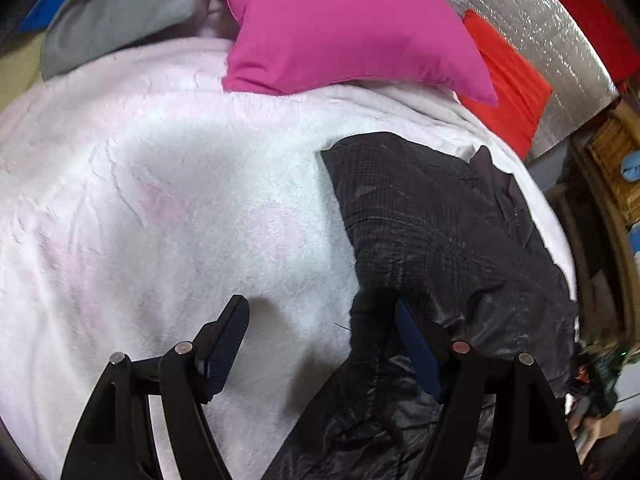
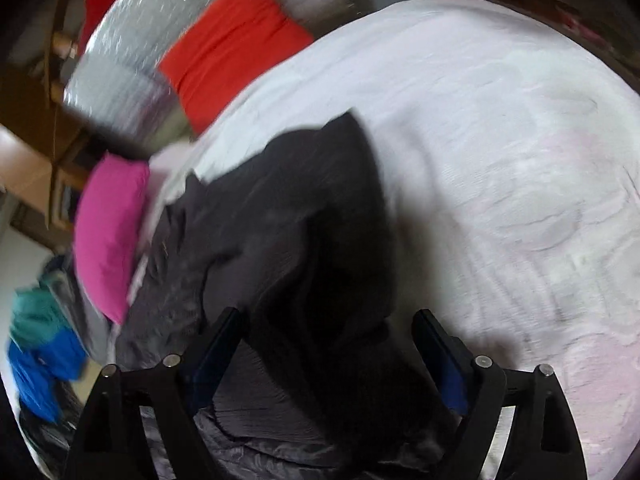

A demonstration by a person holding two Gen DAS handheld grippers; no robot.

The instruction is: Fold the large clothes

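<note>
While both sets of jaws stand spread, neither pinches anything. Left gripper (image 1: 320,316): jaws wide apart, pointing steeply down at the bed. Its left-hand finger (image 1: 226,344) hangs over bare white blanket (image 1: 160,200); the other finger sits over the near edge of the dark jacket (image 1: 432,220). Pads not pressing cloth; the jacket's edge runs up between the two fingers.

Right gripper (image 2: 326,320): jaws also wide, with a rumpled hump of the dark jacket (image 2: 304,208) between and beyond the fingers. Contact with the pads cannot be made out; this view is motion-blurred. Nothing appears clamped.

Jacket: dark grey to black, faint check or quilt pattern, shinier lining near the bottom of the left wrist view. Lies on the white fluffy blanket, partly flat with one squared corner pointing away from the left gripper, bunched and creased nearer the grippers.

Further out: magenta pillow (image 1: 340,28) on the blanket beyond the jacket, seen at the jacket's left side in the right wrist view (image 2: 108,236). Grey cushion (image 1: 124,8) beside the magenta one. Orange-red cloth (image 1: 508,80) against a silver foil-like panel (image 1: 532,12) at the bed's far edge. Blue and teal clothing (image 2: 40,356) heaped at the left border of the right wrist view. Wooden furniture (image 1: 612,152) past the bed, blurred.
</note>
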